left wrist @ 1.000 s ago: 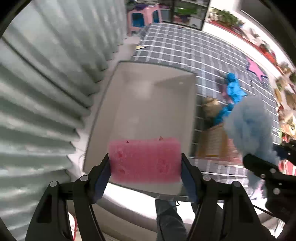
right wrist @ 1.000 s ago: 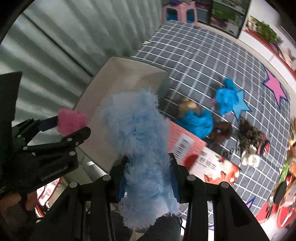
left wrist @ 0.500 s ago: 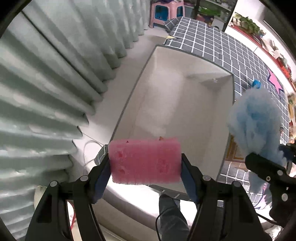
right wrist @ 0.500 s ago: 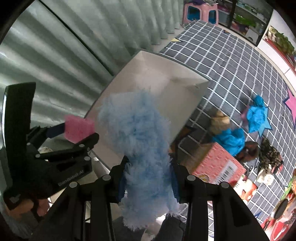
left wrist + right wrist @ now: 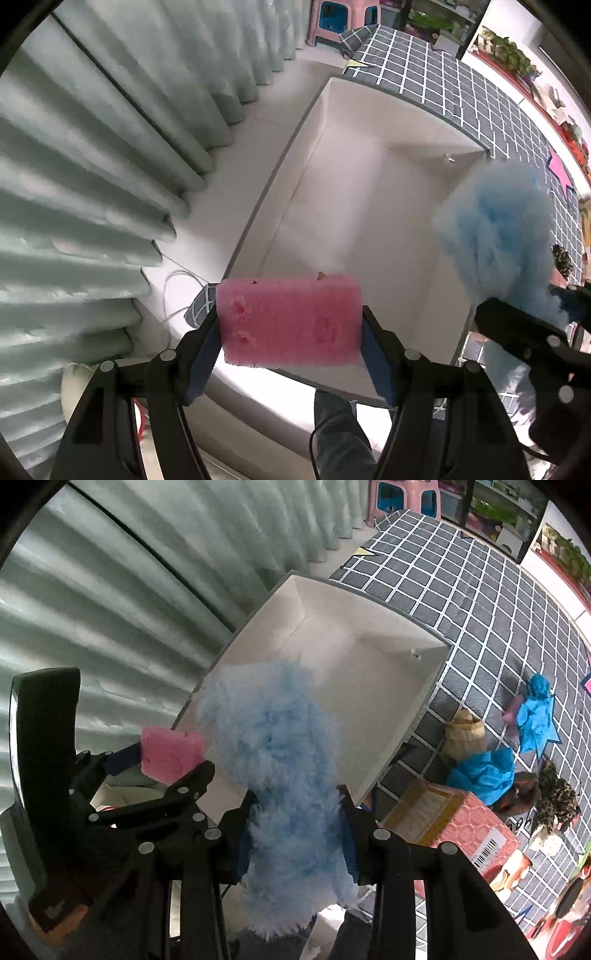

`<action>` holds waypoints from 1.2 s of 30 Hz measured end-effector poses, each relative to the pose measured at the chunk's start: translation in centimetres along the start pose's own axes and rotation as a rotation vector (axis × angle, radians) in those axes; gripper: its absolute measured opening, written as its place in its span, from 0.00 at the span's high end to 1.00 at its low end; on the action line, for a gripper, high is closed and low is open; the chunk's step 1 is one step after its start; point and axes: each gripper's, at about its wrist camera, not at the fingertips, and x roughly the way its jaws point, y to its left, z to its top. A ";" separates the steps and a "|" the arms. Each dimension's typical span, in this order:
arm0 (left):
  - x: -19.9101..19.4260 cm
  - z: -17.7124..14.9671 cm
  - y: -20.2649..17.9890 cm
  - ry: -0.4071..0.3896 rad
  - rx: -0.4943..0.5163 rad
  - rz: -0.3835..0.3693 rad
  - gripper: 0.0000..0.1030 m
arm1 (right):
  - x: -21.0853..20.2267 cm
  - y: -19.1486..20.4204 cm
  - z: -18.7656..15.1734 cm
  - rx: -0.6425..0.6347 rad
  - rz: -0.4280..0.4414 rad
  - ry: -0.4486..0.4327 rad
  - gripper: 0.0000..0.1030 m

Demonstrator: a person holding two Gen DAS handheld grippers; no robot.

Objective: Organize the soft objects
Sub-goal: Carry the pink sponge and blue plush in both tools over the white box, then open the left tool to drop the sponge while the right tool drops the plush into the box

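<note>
My left gripper [image 5: 290, 325] is shut on a pink sponge [image 5: 290, 319] and holds it above the near edge of an open white box [image 5: 369, 206]. The sponge also shows in the right wrist view [image 5: 168, 753]. My right gripper [image 5: 295, 830] is shut on a fluffy light-blue soft thing [image 5: 280, 746], held above the box's near right side; it also shows in the left wrist view [image 5: 495, 229]. The box's white inside [image 5: 369, 672] shows nothing in it.
The box stands at the edge of a grey checked mat [image 5: 480, 602], beside pale green curtains [image 5: 92, 147]. On the mat lie blue cloths [image 5: 484, 771], a beige plush [image 5: 463, 734], a leopard-print item [image 5: 556, 801] and a red carton [image 5: 465, 823]. A pink stool [image 5: 343, 14] stands far back.
Both grippers have moved closer over the white box with their loads. The box now fills more of both views.
</note>
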 end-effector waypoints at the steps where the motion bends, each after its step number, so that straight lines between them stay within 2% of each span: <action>1: 0.2 0.0 0.1 0.001 -0.001 -0.002 0.29 | 0.2 0.0 0.0 0.001 0.002 0.002 0.60; 16: 2.0 0.4 0.0 0.036 0.004 0.003 0.29 | 2.5 -0.7 -0.3 0.046 0.012 0.029 0.60; 26: 3.5 0.3 -0.8 0.049 0.017 0.009 0.29 | 3.7 -1.4 0.4 0.095 0.037 -0.020 0.60; 36: 6.1 -0.1 -1.7 0.103 0.055 0.008 0.29 | 7.5 -1.1 -0.1 0.090 0.028 0.069 0.60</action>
